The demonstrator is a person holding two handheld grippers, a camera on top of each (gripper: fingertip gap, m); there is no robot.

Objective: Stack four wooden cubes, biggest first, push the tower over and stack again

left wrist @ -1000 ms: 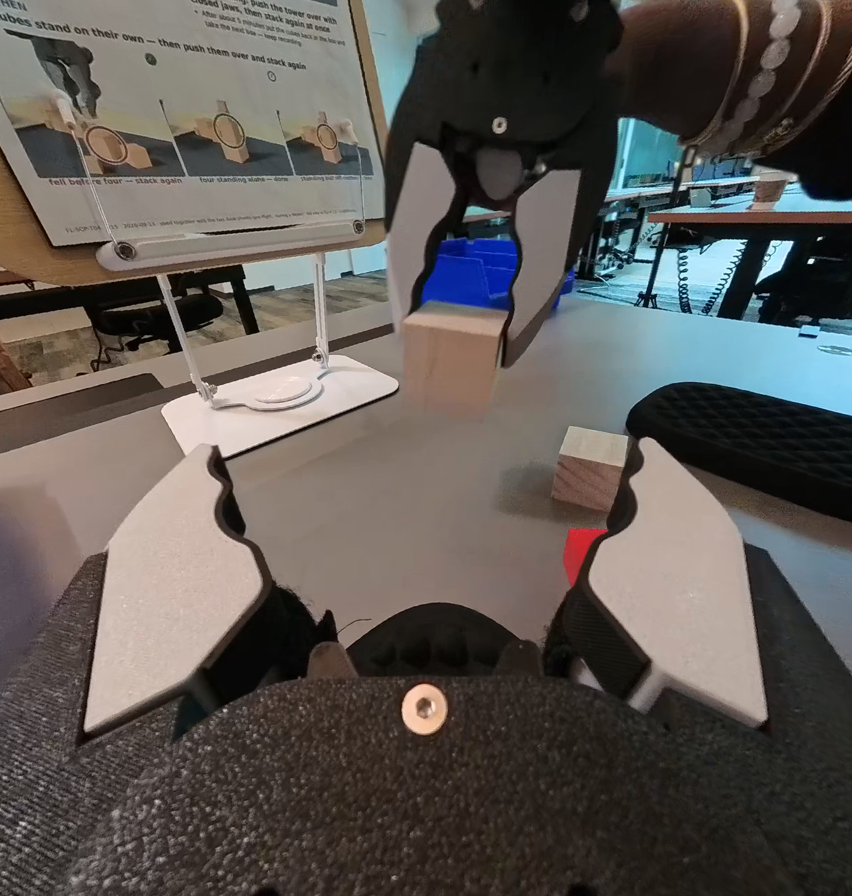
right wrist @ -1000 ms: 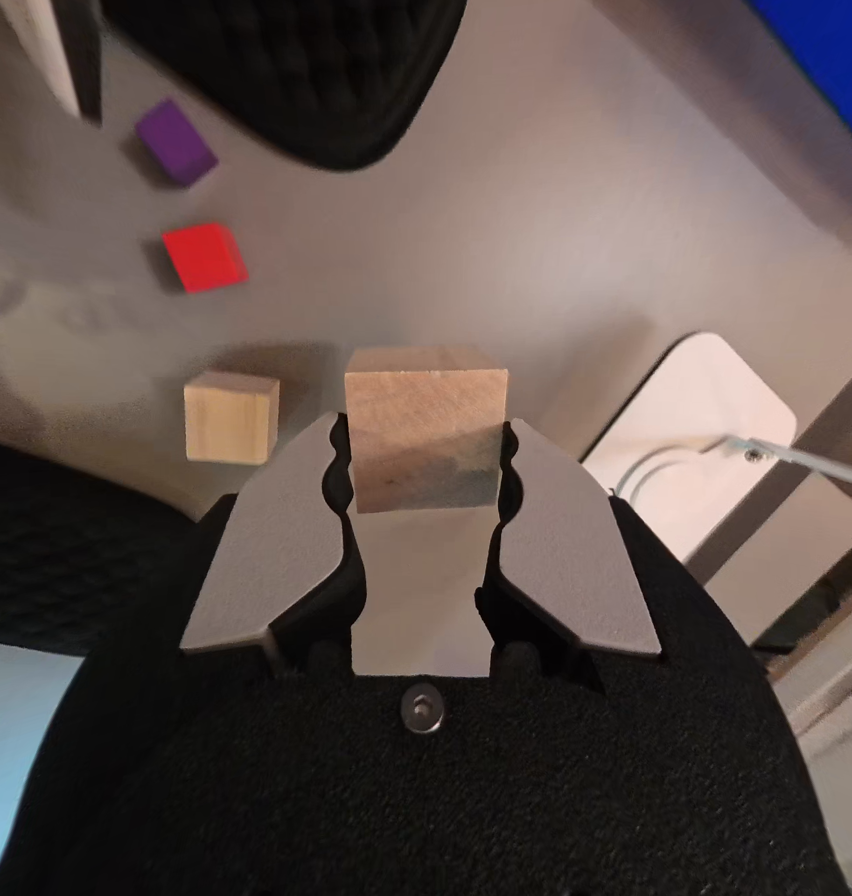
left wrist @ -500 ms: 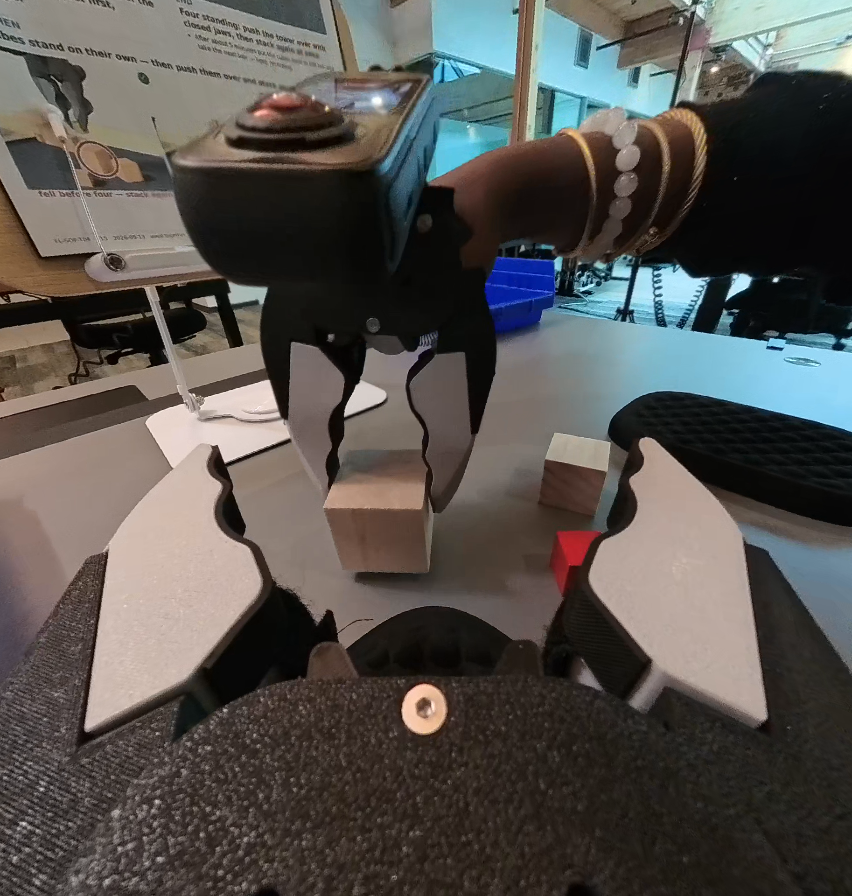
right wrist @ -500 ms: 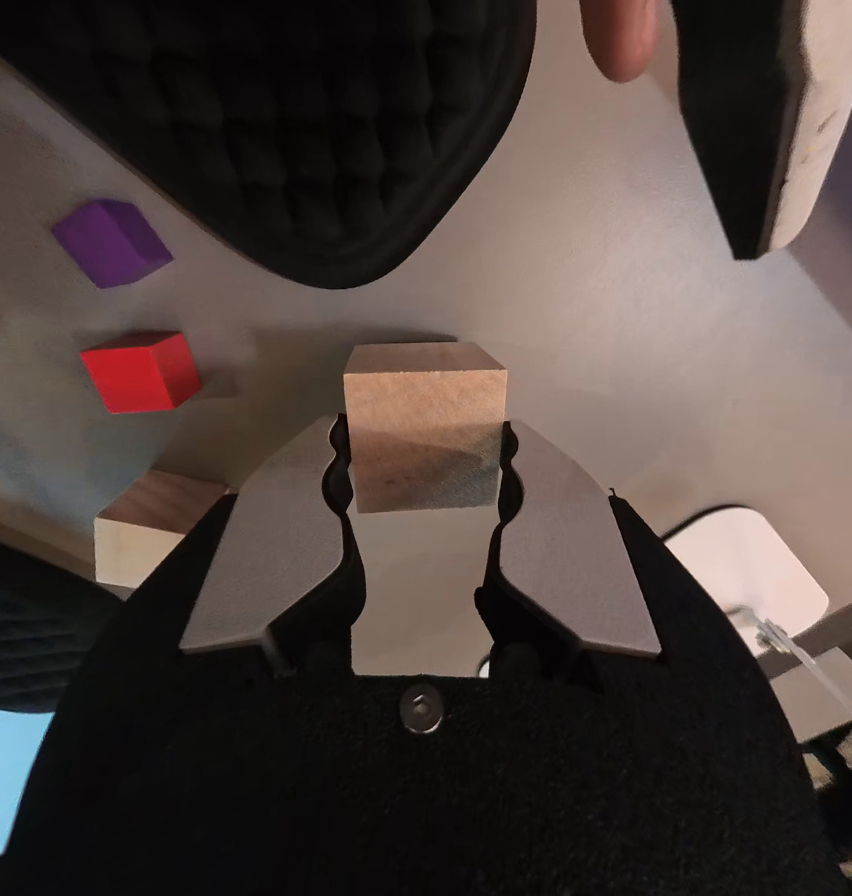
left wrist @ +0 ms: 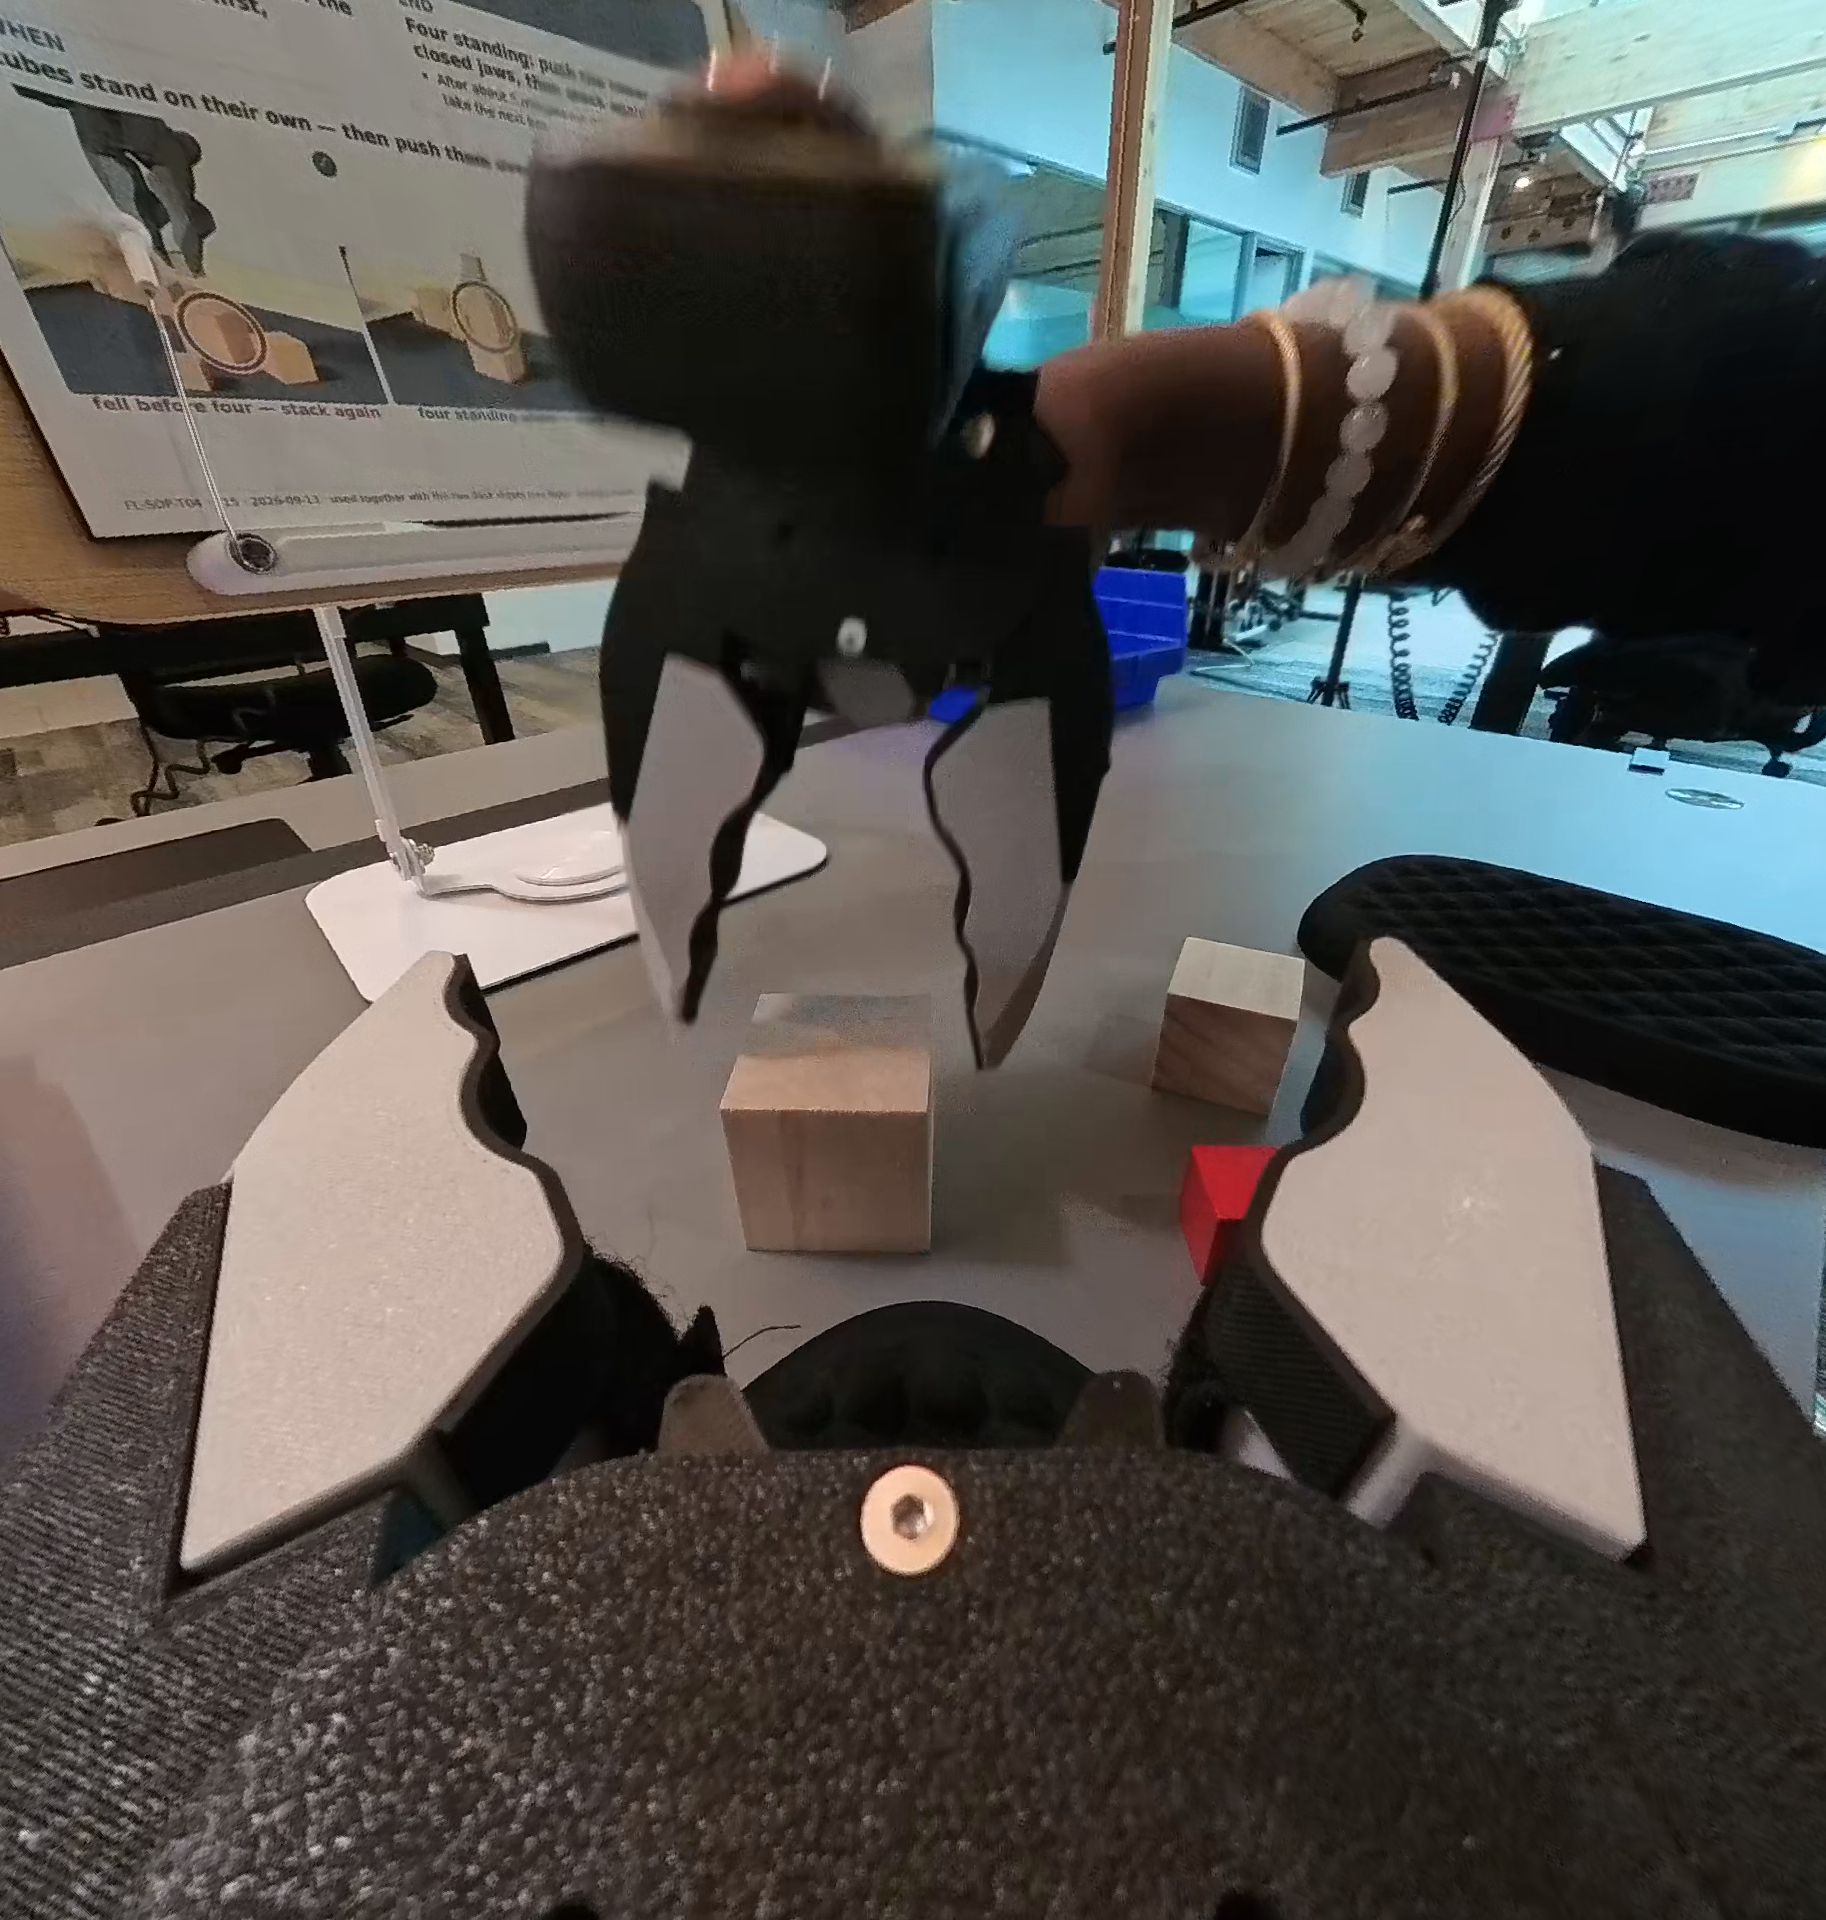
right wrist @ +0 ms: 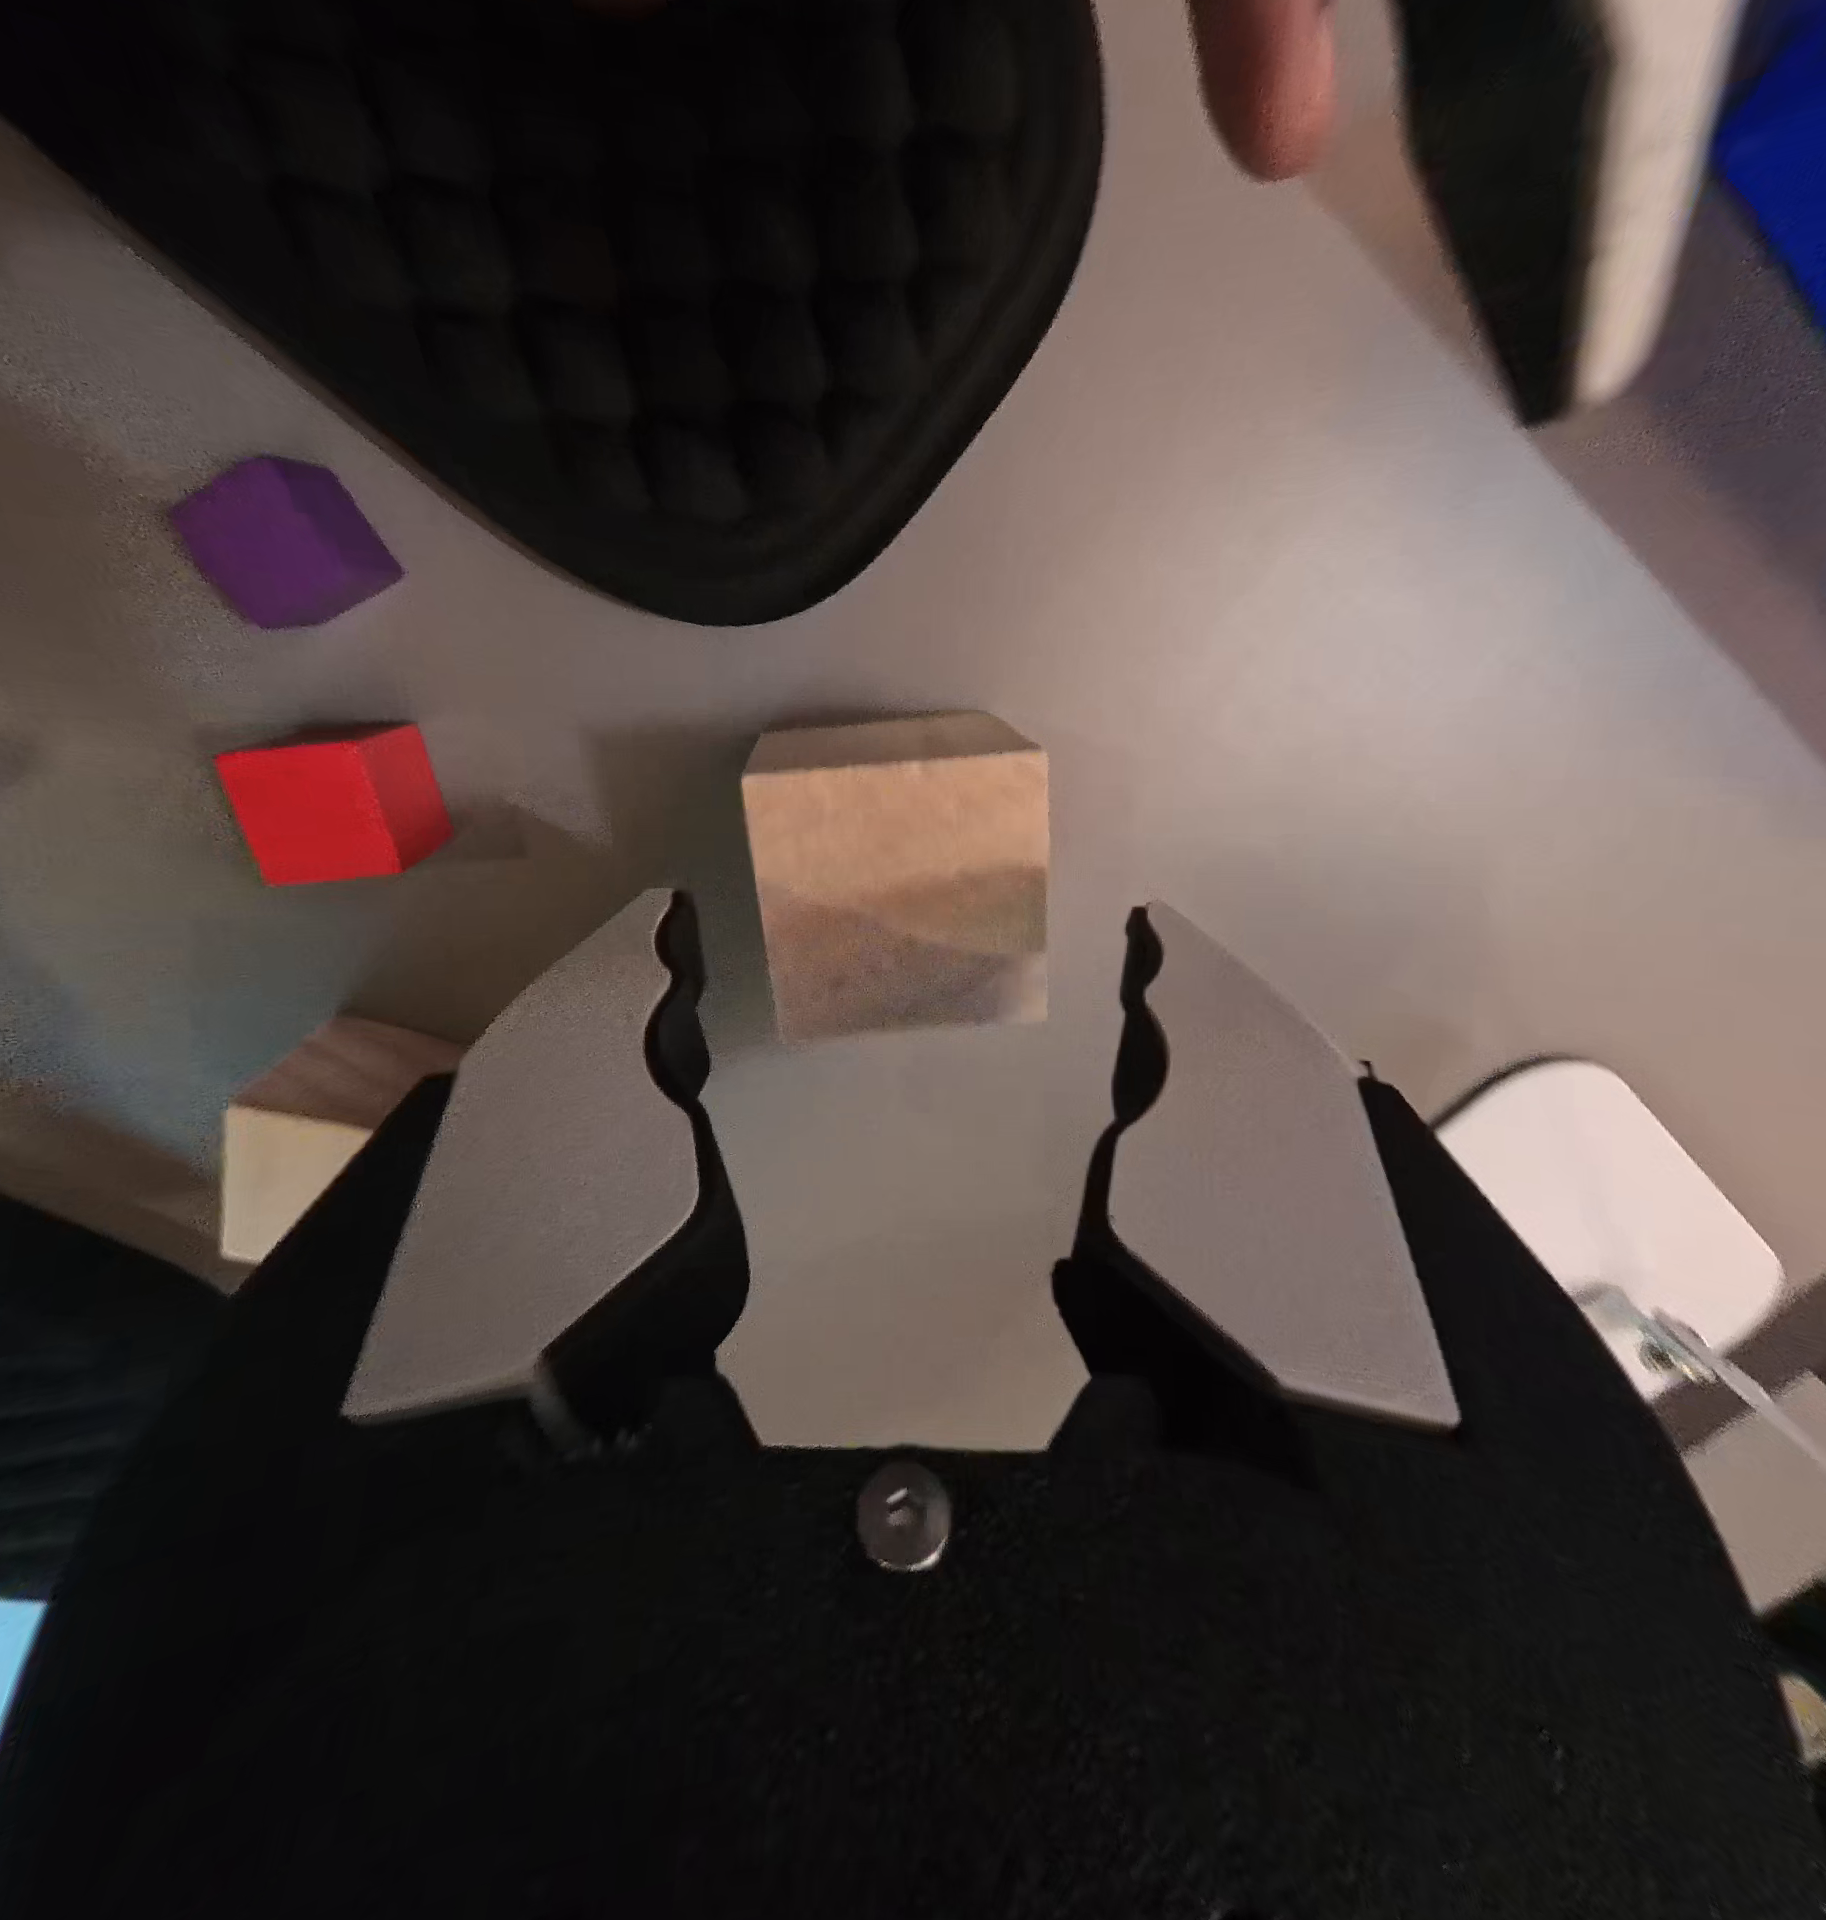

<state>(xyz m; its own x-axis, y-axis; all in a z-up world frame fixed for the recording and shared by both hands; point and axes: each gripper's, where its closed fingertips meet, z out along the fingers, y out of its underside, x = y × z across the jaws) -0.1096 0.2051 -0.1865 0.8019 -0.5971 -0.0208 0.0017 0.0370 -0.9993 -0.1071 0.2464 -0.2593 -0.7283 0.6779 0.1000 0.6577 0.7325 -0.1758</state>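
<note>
1. We see our right gripper (left wrist: 836,1023) hanging just above a big wooden block (left wrist: 831,1127) on the grey table (left wrist: 1408,790). Its two fingers are spread wider than the block. They do not touch it and hold nothing.
2. In the right wrist view, the big wooden block (right wrist: 893,873) sits at 12 o'clock from our right gripper (right wrist: 914,925), straight ahead of the gap. There is a little space on each side between block and fingers.
3. The block looks like a cube, so we see no long side. Its flat faces line up with the two fingers.
4. Our left gripper (left wrist: 904,1013) is low by the table, with its fingers spread very wide and nothing between them. In its view the big block also sits at 12 o'clock, a bit farther out.
5. We think the right gripper is the nearer one, since it is right over the block.
6. A small wooden block (left wrist: 1226,1023) sits at 2 o'clock from the big one in the left wrist view. A red block (left wrist: 1215,1205) peeks out at 3 o'clock, partly behind our left gripper's finger.
7. A purple block (right wrist: 280,545) lies at 10 o'clock in the right wrist view, beside a black bumpy pad (right wrist: 597,312).
8. A white stand (left wrist: 535,904) holding a paper sheet (left wrist: 265,260) is at 10 o'clock in the left wrist view.
</note>
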